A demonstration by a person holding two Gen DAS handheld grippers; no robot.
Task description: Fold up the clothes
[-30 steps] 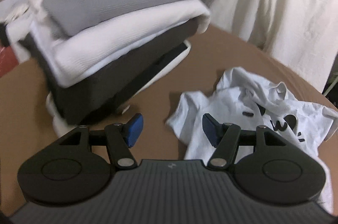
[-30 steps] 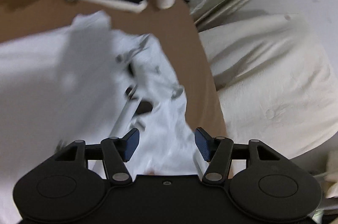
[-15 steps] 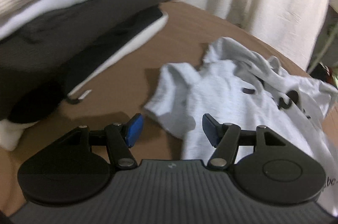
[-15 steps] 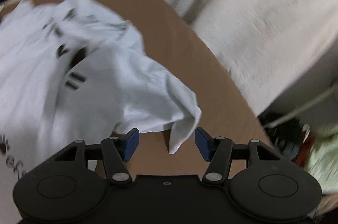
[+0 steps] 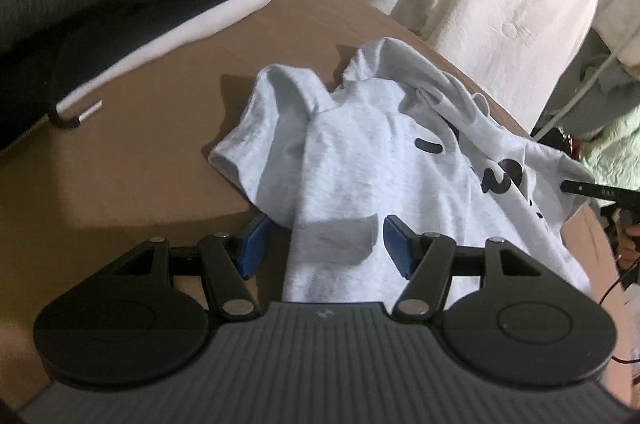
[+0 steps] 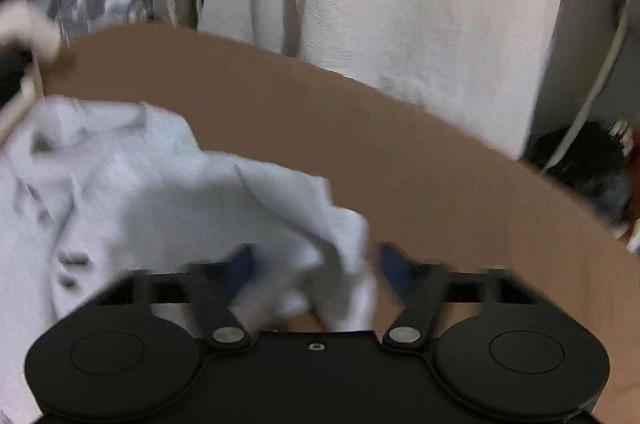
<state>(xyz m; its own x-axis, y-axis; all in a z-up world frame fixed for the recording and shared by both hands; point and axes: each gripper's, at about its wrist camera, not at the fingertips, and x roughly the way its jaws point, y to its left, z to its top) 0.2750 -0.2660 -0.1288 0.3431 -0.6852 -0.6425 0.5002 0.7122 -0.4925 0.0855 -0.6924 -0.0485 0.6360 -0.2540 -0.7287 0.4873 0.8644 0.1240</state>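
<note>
Vs 1 s back: left tool lower, nearer the grey tee crumpled on the brown table; jaws spread, cloth between, unpinched. Right tool just been closing, tee corner between; pinch unclear, blurred.

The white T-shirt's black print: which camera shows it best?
The left wrist view. There the white T-shirt lies sharp on the brown table, its black print plainly visible toward the right. The right wrist view is motion-blurred and shows only a plain, crumpled corner of the shirt, with no readable print.
</note>
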